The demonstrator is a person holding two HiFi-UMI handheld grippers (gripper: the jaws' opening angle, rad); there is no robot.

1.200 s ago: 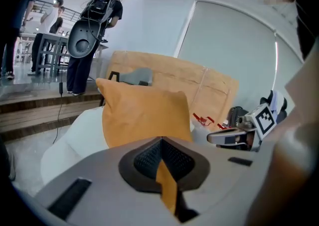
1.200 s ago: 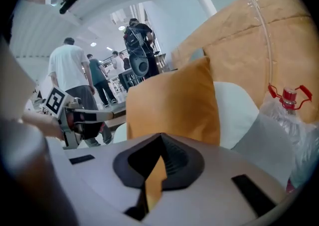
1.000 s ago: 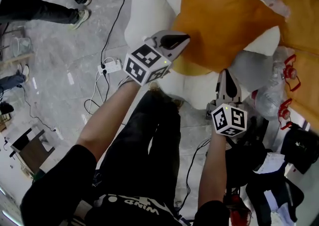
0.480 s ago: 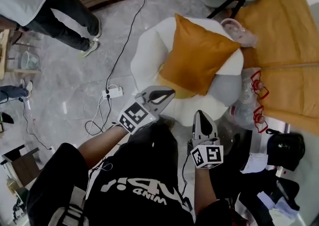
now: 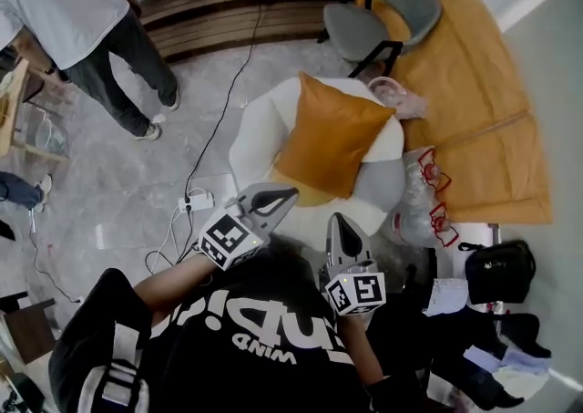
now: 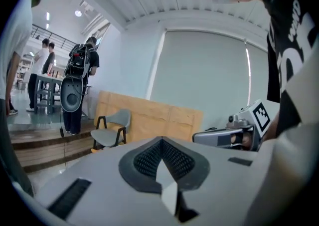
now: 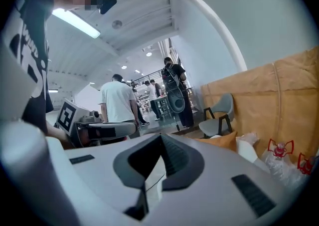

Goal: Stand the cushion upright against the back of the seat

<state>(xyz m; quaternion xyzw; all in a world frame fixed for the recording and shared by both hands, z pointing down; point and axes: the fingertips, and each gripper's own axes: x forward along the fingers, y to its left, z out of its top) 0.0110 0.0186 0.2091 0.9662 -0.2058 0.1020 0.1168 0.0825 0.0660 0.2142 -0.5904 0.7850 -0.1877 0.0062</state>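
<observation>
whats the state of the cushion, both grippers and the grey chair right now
cushion: propped up on the white armchair, no gripper touching it
left gripper: shut, empty, held apart from the armchair
right gripper: shut, empty, held apart from the armchair
grey chair: upright, nothing on its seat

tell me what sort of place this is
Likely an open indoor workspace set up as a mock lounge, not a home: a white armchair with an orange cushion stands on a stone floor crossed by cables and a power strip, with cardboard sheets behind.
</observation>
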